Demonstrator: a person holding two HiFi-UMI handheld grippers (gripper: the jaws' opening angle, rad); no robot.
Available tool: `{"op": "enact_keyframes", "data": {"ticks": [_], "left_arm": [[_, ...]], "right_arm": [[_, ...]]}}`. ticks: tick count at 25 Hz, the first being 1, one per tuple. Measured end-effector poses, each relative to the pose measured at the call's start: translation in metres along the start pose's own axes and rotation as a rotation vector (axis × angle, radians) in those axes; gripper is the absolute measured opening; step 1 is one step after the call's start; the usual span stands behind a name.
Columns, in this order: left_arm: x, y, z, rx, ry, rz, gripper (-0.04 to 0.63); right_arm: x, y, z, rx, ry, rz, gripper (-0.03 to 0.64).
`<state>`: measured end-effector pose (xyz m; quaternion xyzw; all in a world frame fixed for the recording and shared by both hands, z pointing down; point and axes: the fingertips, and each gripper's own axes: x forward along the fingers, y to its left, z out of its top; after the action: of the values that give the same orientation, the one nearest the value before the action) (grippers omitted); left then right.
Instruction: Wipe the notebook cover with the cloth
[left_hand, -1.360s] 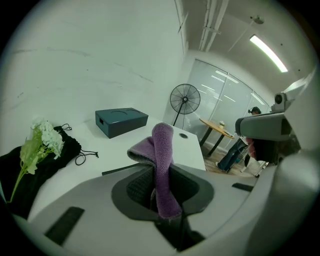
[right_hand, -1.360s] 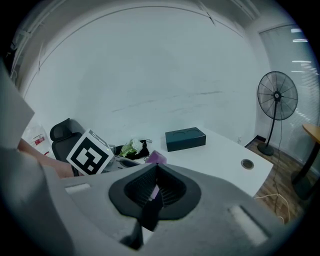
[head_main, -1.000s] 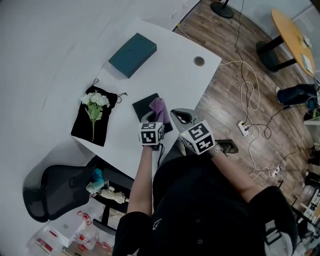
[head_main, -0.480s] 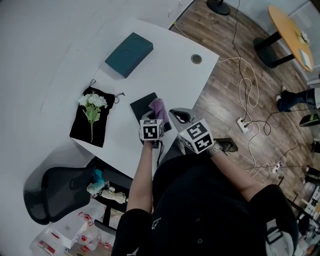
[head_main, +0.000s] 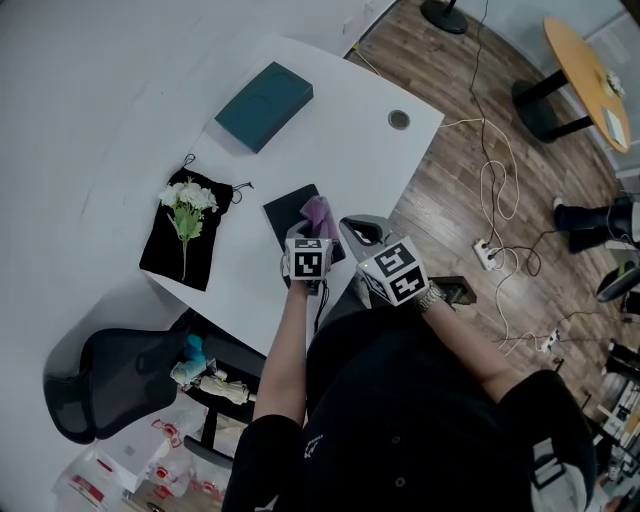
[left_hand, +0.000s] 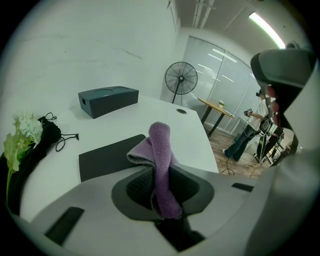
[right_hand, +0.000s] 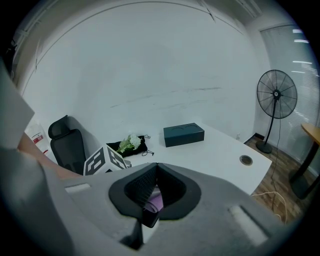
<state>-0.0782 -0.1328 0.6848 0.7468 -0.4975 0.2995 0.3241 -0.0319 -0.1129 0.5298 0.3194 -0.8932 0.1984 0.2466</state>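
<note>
**Head view:** the black notebook lies flat on the white desk, at the centre of the frame near the desk's lower edge. The left gripper holds the purple cloth over the notebook's right end. The right gripper hangs just right of it, off the desk's edge. A teal box sits higher up, and a black pouch with white flowers lies at the left.

**Left gripper view:** the 2 fingers pinch a bunched fold of the cloth, and the rest droops forward onto the notebook at the middle of the frame.

**Right gripper view:** the fingers seem pressed together at the tips with nothing between them. A bit of purple shows beyond, below centre.

The cloth looks soft, light and limp, so a grip on a thick fold suits it. A flat trailing part would do the wiping. The notebook looks thin, stiff-covered and light. It will likely slide on the smooth desk, so pinning a corner with the right gripper seems wise.
</note>
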Motion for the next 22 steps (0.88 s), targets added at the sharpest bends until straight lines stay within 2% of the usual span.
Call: {"op": "enact_keyframes", "data": {"ticks": [13, 22], "left_arm": [[-0.013, 0.018, -0.01, -0.059, 0.003, 0.012, 0.074], [-0.022, 0.031, -0.015, -0.083, -0.004, 0.053, 0.074]], "right_arm": [[0.004, 0.005, -0.003, -0.012, 0.013, 0.021, 0.003], [0.003, 0.007, -0.002, -0.017, 0.01, 0.03, 0.003]]}}
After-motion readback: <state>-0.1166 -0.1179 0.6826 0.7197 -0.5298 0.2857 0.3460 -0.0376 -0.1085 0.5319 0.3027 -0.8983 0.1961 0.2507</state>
